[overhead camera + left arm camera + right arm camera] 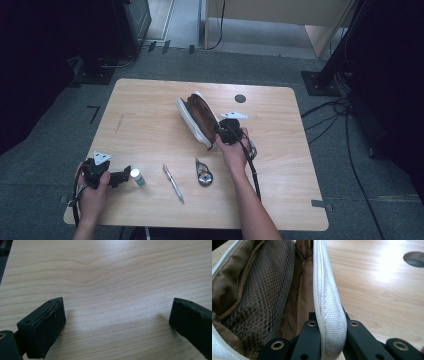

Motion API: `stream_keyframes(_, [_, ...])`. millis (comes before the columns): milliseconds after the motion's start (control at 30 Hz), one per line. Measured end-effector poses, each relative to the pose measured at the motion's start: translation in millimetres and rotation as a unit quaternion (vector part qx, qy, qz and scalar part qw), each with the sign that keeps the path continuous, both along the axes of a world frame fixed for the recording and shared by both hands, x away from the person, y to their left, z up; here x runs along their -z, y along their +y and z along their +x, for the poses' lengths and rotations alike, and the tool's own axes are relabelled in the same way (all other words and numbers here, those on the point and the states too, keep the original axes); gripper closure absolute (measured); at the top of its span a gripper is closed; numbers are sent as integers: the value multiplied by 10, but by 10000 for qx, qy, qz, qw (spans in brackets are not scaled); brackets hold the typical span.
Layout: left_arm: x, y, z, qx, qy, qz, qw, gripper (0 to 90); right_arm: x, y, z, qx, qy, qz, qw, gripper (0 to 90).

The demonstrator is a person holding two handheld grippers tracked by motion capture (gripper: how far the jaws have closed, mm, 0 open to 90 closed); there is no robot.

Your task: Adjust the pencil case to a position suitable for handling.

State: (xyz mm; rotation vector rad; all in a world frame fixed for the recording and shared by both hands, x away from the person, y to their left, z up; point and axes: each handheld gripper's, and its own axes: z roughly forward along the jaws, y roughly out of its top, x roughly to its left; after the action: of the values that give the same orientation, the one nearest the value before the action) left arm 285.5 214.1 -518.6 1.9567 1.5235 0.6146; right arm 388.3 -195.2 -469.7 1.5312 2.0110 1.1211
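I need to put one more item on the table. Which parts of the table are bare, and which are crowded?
Bare: the far left of the table, left of the open pouch, and the right side beyond the right tongs. Crowded: the near edge, with the left tongs, small bottle, pen and tape measure.

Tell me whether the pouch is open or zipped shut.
Open: the pouch gapes, its brown lining and mesh pocket exposed, the right hand-held gripper pinching its white edge.

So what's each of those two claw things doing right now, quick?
Left gripper: open, its fingers empty above the table.
Right gripper: shut on the pouch rim.
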Motion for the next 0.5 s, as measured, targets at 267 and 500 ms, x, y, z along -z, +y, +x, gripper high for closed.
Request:
stream_keyframes(267, [0, 0, 0, 1, 0, 4, 10000, 5, -16, -295, -242, -16, 24, 207, 9998, 877])
stream_keyframes(500, [0, 0, 0, 1, 2, 0, 10000, 5, -13, -466, -386, -93, 130, 280, 9995, 877])
